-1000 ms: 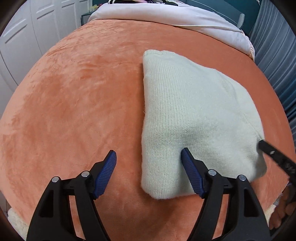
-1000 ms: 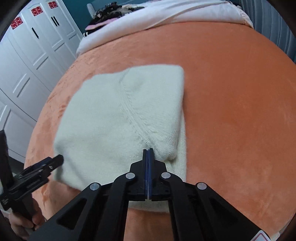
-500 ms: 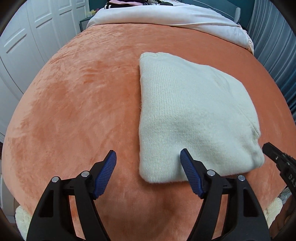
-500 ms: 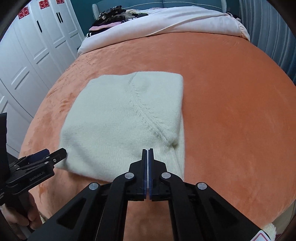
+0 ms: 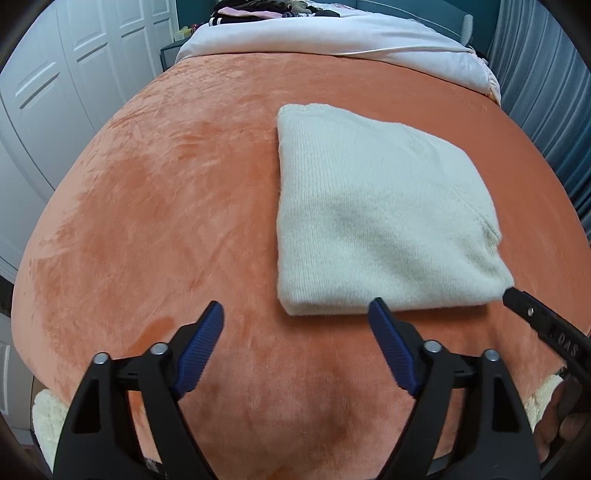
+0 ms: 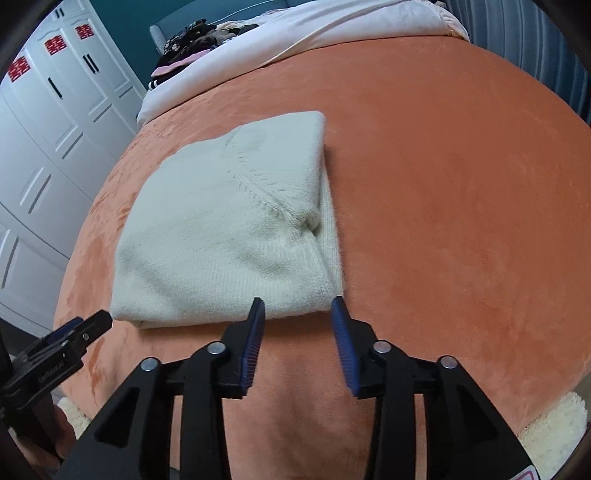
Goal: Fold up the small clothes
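Observation:
A cream knitted garment (image 5: 373,218) lies folded into a rectangle on the orange plush bed cover (image 5: 166,206). It also shows in the right wrist view (image 6: 236,229). My left gripper (image 5: 295,321) is open and empty, just short of the garment's near edge. My right gripper (image 6: 297,314) is open and empty, its fingertips at the garment's near right corner without holding it. The right gripper's tip (image 5: 517,299) shows at the garment's near right corner in the left view. The left gripper (image 6: 79,326) shows at lower left in the right view.
A white duvet (image 5: 332,33) and a pile of dark clothes (image 6: 195,40) lie at the far end of the bed. White wardrobe doors (image 6: 44,122) stand to the left. Grey curtains (image 5: 546,92) hang on the right. A cream fluffy rug (image 6: 554,424) lies below the bed's near edge.
Both grippers have drawn back toward the near edge of the bed, off the garment. My right gripper, shut before, has opened. The folded garment stays in place.

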